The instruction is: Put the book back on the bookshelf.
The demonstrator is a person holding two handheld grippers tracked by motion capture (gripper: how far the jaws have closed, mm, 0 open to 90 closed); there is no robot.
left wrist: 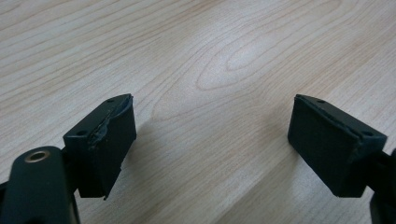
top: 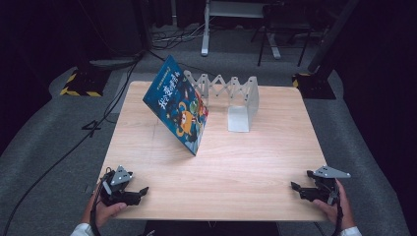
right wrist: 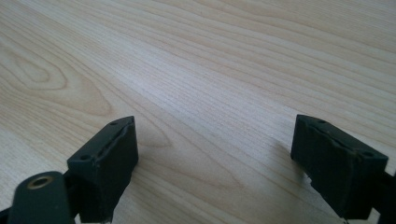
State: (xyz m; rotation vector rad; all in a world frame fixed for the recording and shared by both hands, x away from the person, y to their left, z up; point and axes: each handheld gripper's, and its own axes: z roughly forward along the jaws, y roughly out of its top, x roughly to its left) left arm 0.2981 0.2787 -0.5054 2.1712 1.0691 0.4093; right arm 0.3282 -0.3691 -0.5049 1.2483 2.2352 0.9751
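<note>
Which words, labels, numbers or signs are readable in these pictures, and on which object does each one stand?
Blue book cover, large yellow title: Chinese characters, too blurred to read.
Same cover, small line along the top edge: too small to read.
White extendable book stand: no text visible.
Left gripper, right gripper, wooden table: no text visible.

L gripper at near-left desk corner, held in L hand, jaws wide apart w/ nothing between, pointing right. R gripper at near-right corner in R hand, jaws likewise spread, pointing left.
</note>
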